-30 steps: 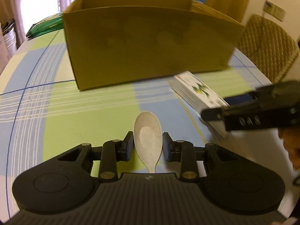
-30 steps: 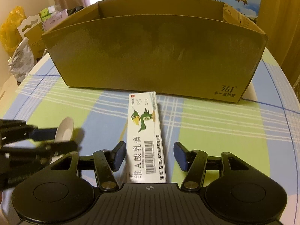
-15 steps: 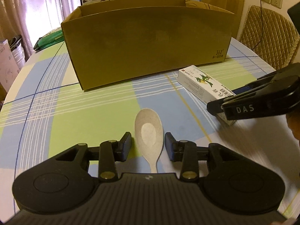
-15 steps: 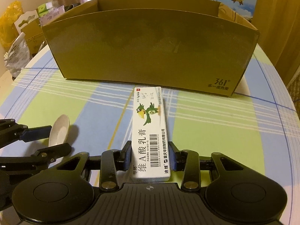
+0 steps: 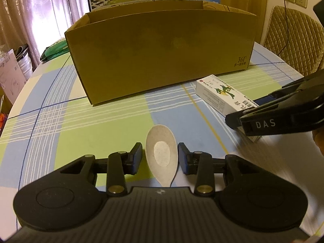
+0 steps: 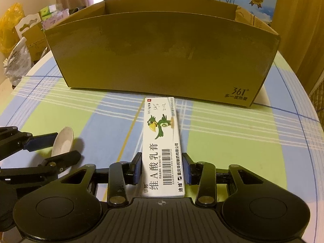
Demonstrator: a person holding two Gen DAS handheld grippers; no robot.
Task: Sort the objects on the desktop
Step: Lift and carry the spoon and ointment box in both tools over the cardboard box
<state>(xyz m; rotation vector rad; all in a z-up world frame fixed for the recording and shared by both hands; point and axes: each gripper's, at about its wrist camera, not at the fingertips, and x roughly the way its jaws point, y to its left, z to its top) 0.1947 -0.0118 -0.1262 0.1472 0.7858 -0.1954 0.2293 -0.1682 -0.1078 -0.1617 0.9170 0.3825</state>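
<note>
1. at the bottom centre of the left wrist view, the left tool point(image 5: 160, 158) has its fingers apart on either side of the pale speckled plastic spoon point(image 5: 161, 158), which lies bowl-up on the table; small gaps show on both sides, so nothing is gripped yet.
2. at the bottom centre of the right wrist view, the right tool point(image 6: 162, 168) is clamped on the near end of the long white ointment carton with a green bird print point(image 6: 162, 147).
3. both items look still outside the open brown cardboard box point(image 6: 162, 54) at mid-frame, so the sorting seems barely begun; i cannot see the box's inside.
4. the table point(image 5: 81, 121) wears a blue, green and white checked cloth.
5. behind the box stand milk cartons; pink curtains upper left, a woven chair upper right.
</note>
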